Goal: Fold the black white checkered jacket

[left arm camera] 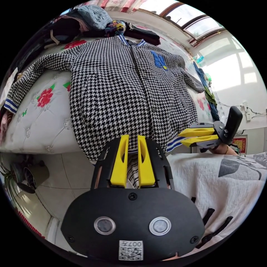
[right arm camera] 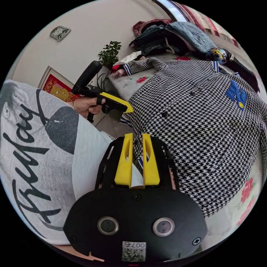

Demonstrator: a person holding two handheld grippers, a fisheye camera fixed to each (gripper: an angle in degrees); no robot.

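The black-and-white checkered jacket (left arm camera: 116, 91) (right arm camera: 200, 125) lies front up and spread flat on a floral bed (left arm camera: 36, 125), collar at the far side and both sleeves out. A blue patch (left arm camera: 159, 59) sits on its chest. My left gripper (left arm camera: 133, 137) is at the near striped hem, jaws close together with the hem between them. In the right gripper view a hand holds this gripper (right arm camera: 129, 109) at the jacket's edge. My right gripper (right arm camera: 136, 136) pinches the same hem further along, and in the left gripper view it (left arm camera: 182, 137) meets the hem with its jaws together.
A pile of clothes (left arm camera: 91, 19) (right arm camera: 172, 36) lies beyond the collar. More garments (left arm camera: 208, 94) hang at the bed's far side. The person's white printed shirt (left arm camera: 217, 183) (right arm camera: 41, 155) is close behind both grippers. A potted plant (right arm camera: 109, 52) and tiled floor (left arm camera: 64, 172) flank the bed.
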